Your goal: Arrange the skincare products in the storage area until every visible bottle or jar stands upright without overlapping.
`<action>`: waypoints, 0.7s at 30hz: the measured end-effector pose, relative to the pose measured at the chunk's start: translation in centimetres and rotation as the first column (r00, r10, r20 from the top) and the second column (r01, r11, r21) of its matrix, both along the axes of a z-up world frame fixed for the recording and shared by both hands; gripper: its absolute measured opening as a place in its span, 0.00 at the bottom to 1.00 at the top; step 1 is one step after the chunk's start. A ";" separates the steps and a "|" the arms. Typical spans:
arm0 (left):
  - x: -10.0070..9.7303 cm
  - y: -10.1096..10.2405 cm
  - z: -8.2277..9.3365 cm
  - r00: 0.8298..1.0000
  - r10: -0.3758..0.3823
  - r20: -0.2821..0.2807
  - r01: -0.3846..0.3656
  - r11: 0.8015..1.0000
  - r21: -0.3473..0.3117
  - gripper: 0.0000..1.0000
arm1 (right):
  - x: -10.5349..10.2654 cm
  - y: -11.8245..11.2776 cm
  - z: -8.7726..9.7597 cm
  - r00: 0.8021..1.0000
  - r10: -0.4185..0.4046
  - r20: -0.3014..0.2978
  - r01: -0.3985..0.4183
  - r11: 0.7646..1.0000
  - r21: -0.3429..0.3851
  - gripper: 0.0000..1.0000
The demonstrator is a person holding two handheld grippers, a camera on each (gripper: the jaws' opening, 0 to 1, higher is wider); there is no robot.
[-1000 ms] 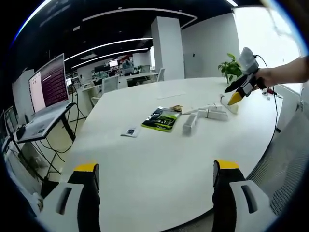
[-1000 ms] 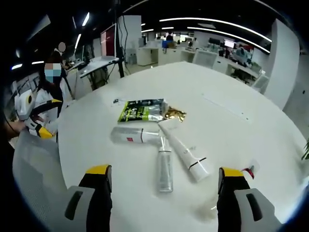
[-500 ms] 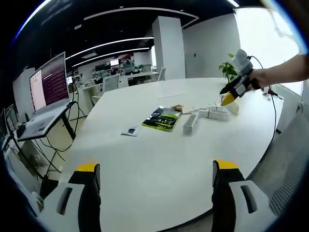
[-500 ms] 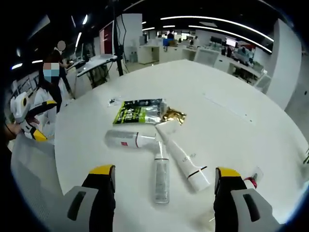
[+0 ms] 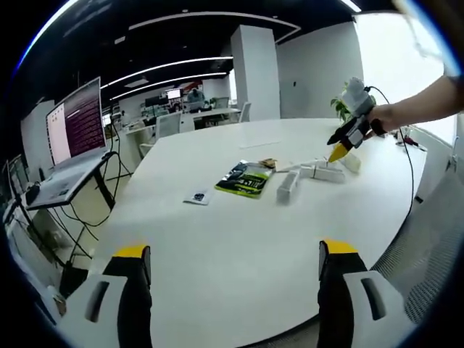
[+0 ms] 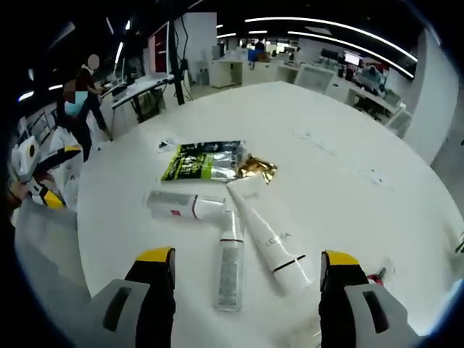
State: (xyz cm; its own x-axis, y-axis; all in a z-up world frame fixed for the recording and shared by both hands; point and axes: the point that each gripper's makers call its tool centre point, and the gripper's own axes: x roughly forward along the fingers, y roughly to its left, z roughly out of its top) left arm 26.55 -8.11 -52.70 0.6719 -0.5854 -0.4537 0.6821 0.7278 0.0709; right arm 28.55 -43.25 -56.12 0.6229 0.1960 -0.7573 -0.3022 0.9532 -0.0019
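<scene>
Three skincare containers lie on their sides on the white table [image 6: 348,181]: a white bottle with a red label [image 6: 181,205], a slender clear bottle [image 6: 230,262] and a white tube [image 6: 270,238]. My right gripper [image 6: 246,257] hovers open just above and in front of them, nothing between its fingers. In the left gripper view the same items [image 5: 312,174] lie far across the table, with the right gripper [image 5: 341,151] held by a hand over them. My left gripper [image 5: 233,250] is open over the table's near edge, far from the products.
A green foil packet [image 6: 203,161], a gold wrapper [image 6: 257,168] and a small sachet [image 6: 168,143] lie beyond the bottles. A small red-tipped item [image 6: 380,274] sits by the right finger. A laptop on a stand [image 5: 72,138] is off the table's left side. A person stands in the background.
The right gripper has moved closer over the lying bottles, which now sit lower and larger between its fingers. The left gripper has hardly moved.
</scene>
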 end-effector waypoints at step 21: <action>-0.2 0.1 -0.8 0.999 -0.012 -0.030 0.012 1.000 0.016 0.85 | 1.3 -0.7 -0.6 0.999 0.029 -0.029 -0.030 0.999 -0.011 0.83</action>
